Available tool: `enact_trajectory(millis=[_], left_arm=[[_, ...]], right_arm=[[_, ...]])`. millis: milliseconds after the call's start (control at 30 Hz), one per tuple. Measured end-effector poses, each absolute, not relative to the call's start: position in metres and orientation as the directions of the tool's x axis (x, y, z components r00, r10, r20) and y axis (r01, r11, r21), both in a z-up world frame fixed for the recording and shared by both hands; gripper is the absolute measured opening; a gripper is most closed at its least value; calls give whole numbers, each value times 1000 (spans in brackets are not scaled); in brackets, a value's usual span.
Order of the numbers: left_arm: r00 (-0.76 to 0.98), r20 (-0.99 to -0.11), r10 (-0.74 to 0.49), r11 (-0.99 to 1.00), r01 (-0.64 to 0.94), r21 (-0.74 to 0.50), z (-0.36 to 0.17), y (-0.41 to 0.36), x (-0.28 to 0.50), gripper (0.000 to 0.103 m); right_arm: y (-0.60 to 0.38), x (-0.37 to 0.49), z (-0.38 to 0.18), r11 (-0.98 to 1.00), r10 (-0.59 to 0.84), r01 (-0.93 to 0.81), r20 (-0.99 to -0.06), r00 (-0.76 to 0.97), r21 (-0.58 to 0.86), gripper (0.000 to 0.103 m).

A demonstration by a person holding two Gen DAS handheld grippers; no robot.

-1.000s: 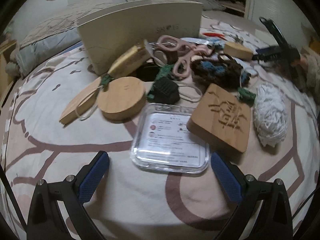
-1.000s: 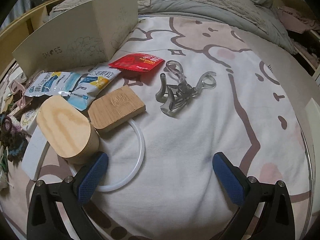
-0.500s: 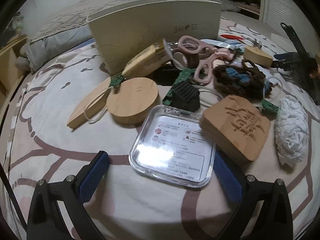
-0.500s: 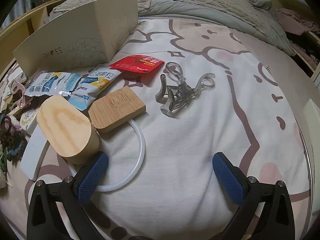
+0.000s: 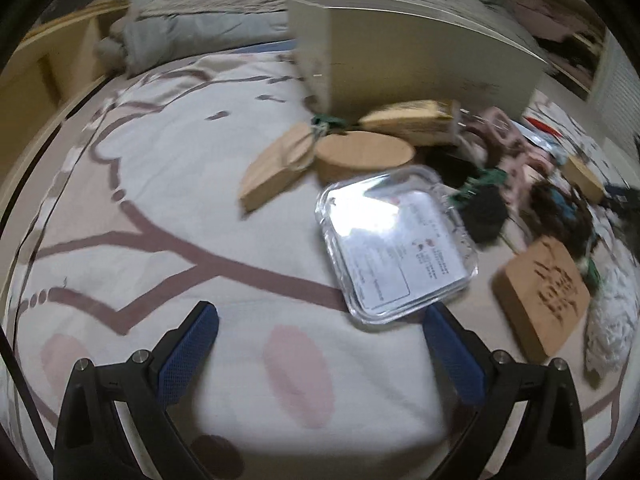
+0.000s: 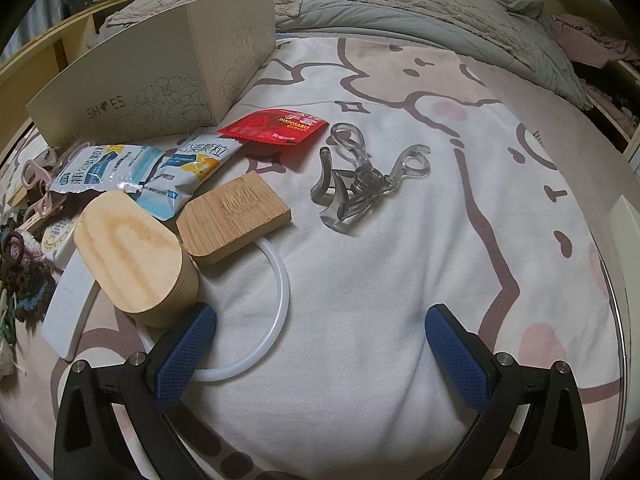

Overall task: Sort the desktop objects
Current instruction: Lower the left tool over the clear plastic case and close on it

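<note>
On cream box (image 6: 160, 80) "SHOES", red packet (image 6: 274, 126) "DISPOSABLE", both hand-held grippers, left (image 5: 320, 348), right (image 6: 320, 344), spread wide, empty.

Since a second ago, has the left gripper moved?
Yes. The left gripper swung left: the cream shoe box and clear square plastic case now sit right of centre.

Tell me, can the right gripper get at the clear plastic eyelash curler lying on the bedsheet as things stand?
Probably yes. The right gripper is open and empty, and the clear plastic eyelash curler lies apart from the other items, with only bare bedsheet between them. Its thin, low shape could make the pinch itself fiddly.
</note>
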State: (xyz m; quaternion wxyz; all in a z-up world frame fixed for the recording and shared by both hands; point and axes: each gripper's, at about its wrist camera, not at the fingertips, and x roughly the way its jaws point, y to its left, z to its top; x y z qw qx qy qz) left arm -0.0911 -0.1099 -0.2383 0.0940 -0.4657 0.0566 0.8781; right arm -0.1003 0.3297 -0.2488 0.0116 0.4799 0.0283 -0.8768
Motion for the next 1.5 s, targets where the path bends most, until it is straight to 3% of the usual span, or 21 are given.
enact_trajectory(millis=[167,367,567,800,1000,1500], left_arm=[[-552,-830,76,-994,-105,-21,-237,-132,-97,103],[-560,-825,78,-995,-98,-27,-234,-137,-96,103],[-600,-783,167,-984,-157,-89,-222,-136,-88,103],[-605,-767,212,-963,-261,-60,-215,-110,-87,103],[-568,-797,207,-956,-292,-41,-220,-94,-98,103],[-484,-857,178,-957,-289,-36,-240,-72,-126,101]], right_arm=[[335,-97,-248,-998,4,46,-848,-530,-34,103],[351,-92,-245,-999,48,-4,-850,-525,-54,103],[377,-90,-242,-987,154,-121,-846,-510,-107,103],[397,-87,-232,-963,241,-226,-836,-492,-144,103],[378,-91,-209,-989,133,-128,-816,-562,-73,103],[324,-86,-215,-990,-113,137,-814,-570,42,103]])
